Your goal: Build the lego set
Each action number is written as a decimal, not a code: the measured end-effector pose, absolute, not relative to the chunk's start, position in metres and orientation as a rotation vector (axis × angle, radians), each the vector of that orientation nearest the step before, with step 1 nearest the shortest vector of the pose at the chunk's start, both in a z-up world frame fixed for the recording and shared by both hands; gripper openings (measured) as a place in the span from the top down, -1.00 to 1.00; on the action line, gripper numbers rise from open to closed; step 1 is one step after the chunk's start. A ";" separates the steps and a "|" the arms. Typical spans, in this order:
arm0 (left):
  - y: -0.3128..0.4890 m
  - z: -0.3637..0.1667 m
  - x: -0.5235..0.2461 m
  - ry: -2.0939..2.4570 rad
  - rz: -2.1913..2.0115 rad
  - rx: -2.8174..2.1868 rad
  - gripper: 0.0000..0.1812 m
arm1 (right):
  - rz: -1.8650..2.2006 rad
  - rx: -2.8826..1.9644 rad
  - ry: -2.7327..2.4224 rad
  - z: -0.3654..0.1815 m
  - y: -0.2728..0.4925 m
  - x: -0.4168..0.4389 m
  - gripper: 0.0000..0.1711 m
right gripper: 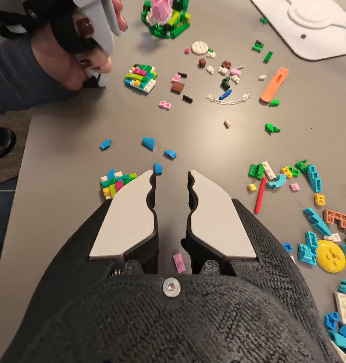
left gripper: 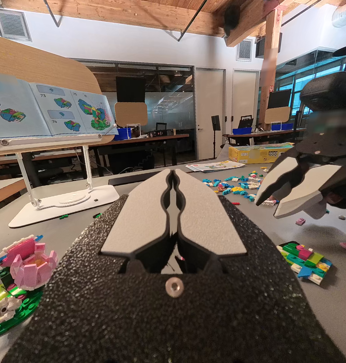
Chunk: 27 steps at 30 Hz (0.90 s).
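Note:
My left gripper is shut and empty, held above the grey table. My right gripper is open and empty, low over the table; it also shows in the left wrist view. A multicoloured flat brick assembly lies by its left finger. A second such assembly lies farther off and shows in the left wrist view. Blue wedge pieces lie just ahead of the right fingertips. A pink tile lies between the fingers near their base. The pink flower build stands at lower left.
An open instruction booklet rests on a white stand. Loose bricks, a yellow disc and an orange separator lie to the right. A yellow box sits at the back. The table edge runs on the left. The tips of one gripper are about 15 cm away from the tips of the other. It is some 15 cm from my right tips to the yellow disc.

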<state>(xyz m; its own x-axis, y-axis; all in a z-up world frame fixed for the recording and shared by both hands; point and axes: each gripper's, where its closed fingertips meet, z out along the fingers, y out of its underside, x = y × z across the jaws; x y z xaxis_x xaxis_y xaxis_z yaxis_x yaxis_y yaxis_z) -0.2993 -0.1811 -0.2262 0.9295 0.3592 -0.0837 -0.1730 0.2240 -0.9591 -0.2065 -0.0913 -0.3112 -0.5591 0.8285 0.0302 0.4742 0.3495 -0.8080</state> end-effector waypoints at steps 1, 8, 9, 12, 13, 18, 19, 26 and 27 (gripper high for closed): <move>-0.181 -0.226 -0.299 -0.164 0.371 -1.297 1.00 | 1.105 -1.133 -2.150 -0.312 -0.088 -0.207 0.66; -0.178 -0.228 -0.296 -0.144 0.383 -1.311 1.00 | 1.279 -1.111 -2.122 -0.306 -0.091 -0.191 0.67; -0.178 -0.228 -0.296 -0.141 0.385 -1.312 1.00 | 1.292 -1.093 -2.136 -0.306 -0.094 -0.188 0.67; -0.177 -0.228 -0.293 -0.122 0.393 -1.315 1.00 | 1.281 -1.010 -2.175 -0.309 -0.104 -0.184 0.66; -0.177 -0.228 -0.292 -0.116 0.396 -1.317 1.00 | 1.282 -0.982 -2.187 -0.310 -0.109 -0.183 0.66; -0.175 -0.229 -0.290 -0.099 0.406 -1.325 1.00 | 1.331 -0.929 -2.234 -0.309 -0.125 -0.178 0.65; -0.175 -0.229 -0.290 -0.100 0.405 -1.325 1.00 | 1.328 -0.927 -2.240 -0.309 -0.125 -0.177 0.65; -0.175 -0.229 -0.290 -0.098 0.404 -1.324 1.00 | 1.349 -0.919 -2.287 -0.312 -0.128 -0.171 0.66; -0.175 -0.229 -0.289 -0.097 0.404 -1.324 1.00 | 1.351 -0.923 -2.300 -0.313 -0.128 -0.170 0.66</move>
